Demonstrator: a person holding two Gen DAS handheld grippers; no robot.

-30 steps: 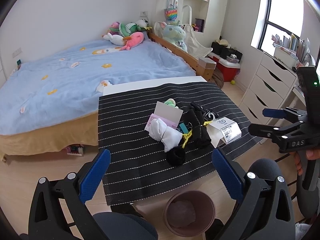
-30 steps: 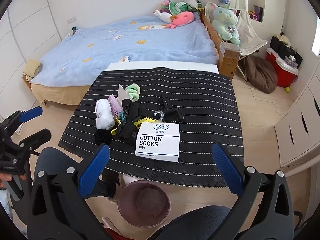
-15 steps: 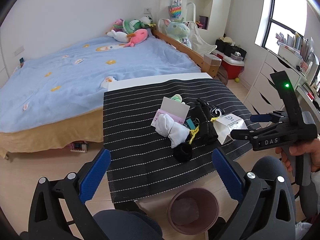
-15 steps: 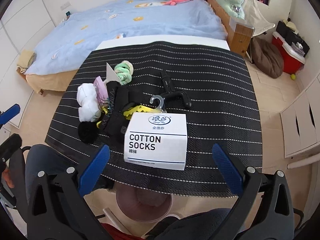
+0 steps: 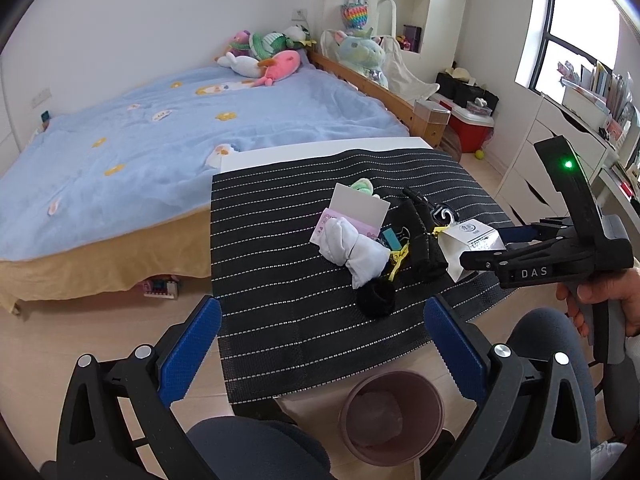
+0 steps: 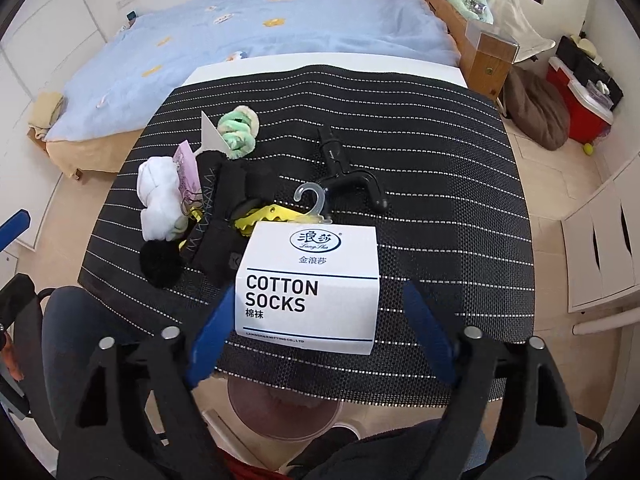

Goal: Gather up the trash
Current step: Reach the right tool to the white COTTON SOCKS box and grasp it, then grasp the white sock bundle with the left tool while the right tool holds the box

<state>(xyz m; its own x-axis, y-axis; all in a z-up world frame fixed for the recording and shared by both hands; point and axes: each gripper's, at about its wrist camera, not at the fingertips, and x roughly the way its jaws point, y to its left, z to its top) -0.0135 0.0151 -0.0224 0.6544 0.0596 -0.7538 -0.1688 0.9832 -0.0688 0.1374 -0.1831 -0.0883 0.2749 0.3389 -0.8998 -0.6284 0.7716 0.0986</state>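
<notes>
Now the sock label (image 6: 308, 288) is framed at 12 o'clock of the right gripper (image 6: 316, 332), jaws just closing, not yet pinching; left gripper (image 5: 320, 344) is held open, farther off.

A blue bed (image 5: 168, 148) lies beyond the striped table mat (image 5: 280, 300); plush toys (image 5: 268, 56) crowd its far end (near the wall). A red cooler (image 5: 470, 126) sits right of the bed.
</notes>
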